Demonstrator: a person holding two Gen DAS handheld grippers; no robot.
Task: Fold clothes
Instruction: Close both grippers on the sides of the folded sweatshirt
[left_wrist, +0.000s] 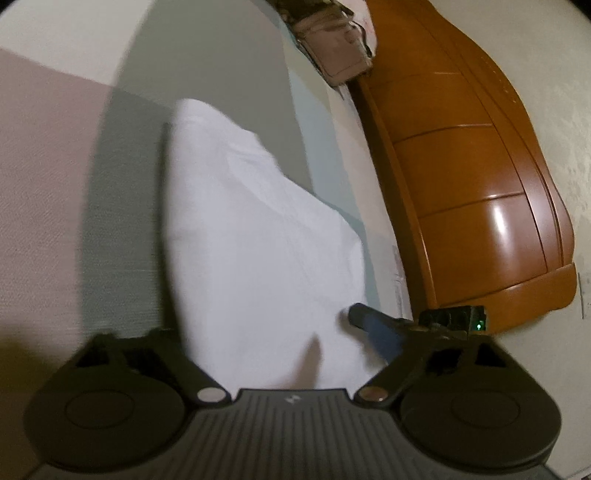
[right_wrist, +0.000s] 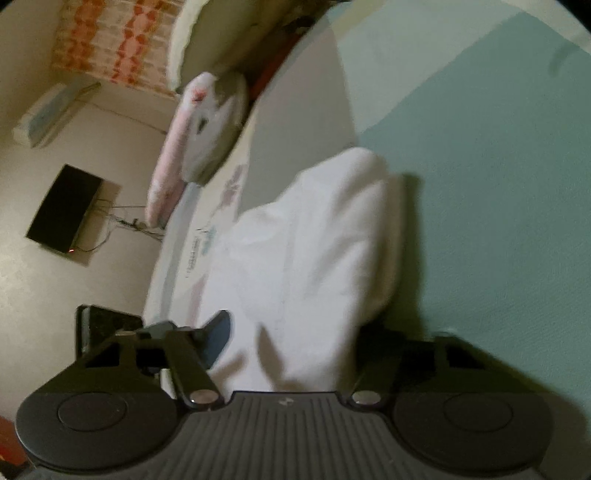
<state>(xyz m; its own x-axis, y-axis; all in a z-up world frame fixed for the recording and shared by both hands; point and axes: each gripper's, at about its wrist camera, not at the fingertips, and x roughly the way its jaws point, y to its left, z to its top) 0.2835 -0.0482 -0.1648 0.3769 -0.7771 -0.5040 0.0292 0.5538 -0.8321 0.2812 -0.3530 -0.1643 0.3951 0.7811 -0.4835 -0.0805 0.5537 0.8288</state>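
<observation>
White garment bunched on the bed, between both grippers.
Left gripper and right gripper each have cloth between their fingers; whether either is pinching it, I cannot tell. Wooden headboard stands far right.

**Bedroom, Dimly Lit**

Lay spread with a bedsheet in pale green, grey and pink blocks. Stood against a glossy orange-brown wooden headboard and textured cream wall. Showed a dark wall-mounted screen, an air conditioner and patterned orange curtain.
</observation>
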